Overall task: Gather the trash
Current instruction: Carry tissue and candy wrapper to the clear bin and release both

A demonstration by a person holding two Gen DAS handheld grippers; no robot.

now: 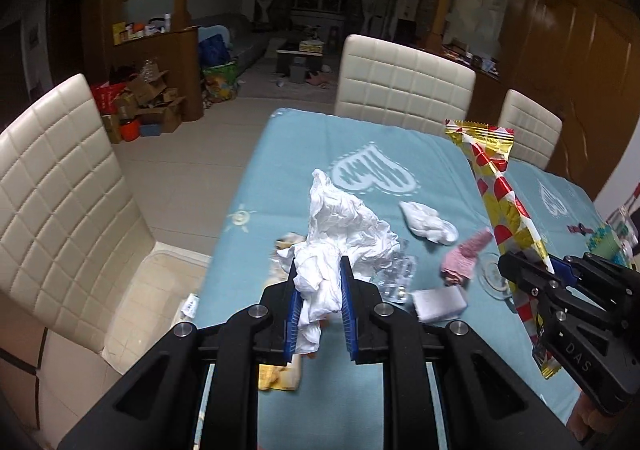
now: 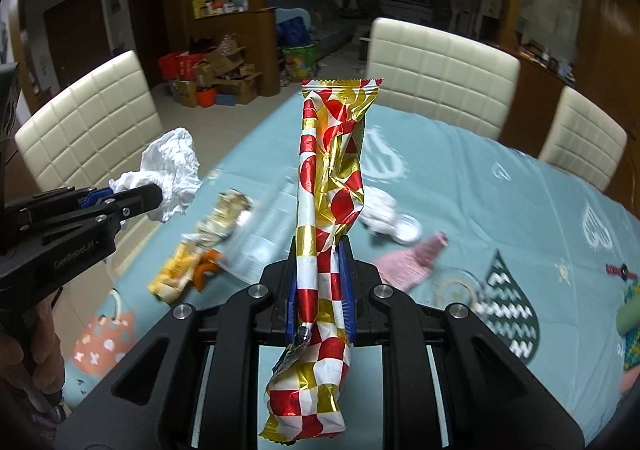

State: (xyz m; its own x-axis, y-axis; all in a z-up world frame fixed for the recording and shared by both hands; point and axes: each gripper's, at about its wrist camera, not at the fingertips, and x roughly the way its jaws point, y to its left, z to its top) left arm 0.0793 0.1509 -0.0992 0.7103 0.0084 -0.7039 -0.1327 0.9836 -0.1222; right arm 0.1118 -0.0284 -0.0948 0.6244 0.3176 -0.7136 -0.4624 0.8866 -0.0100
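My left gripper (image 1: 319, 270) is shut on a crumpled white tissue (image 1: 344, 222) and holds it above the blue tablecloth (image 1: 288, 154); the tissue also shows in the right wrist view (image 2: 172, 170). My right gripper (image 2: 320, 254) is shut on a long red, white and gold snack wrapper (image 2: 332, 170), held upright over the table; the wrapper also shows in the left wrist view (image 1: 496, 186). On the cloth lie another white tissue wad (image 1: 428, 222), a pink item (image 1: 464, 254), clear plastic (image 1: 394, 278), a yellow snack packet (image 2: 180, 270) and a small white block (image 1: 440, 302).
Cream padded chairs stand at the left (image 1: 60, 202), far side (image 1: 404, 86) and far right (image 1: 528, 130) of the table. Cardboard boxes (image 1: 148, 102) are piled on the floor at the back left. A colourful object (image 2: 632, 314) sits at the table's right edge.
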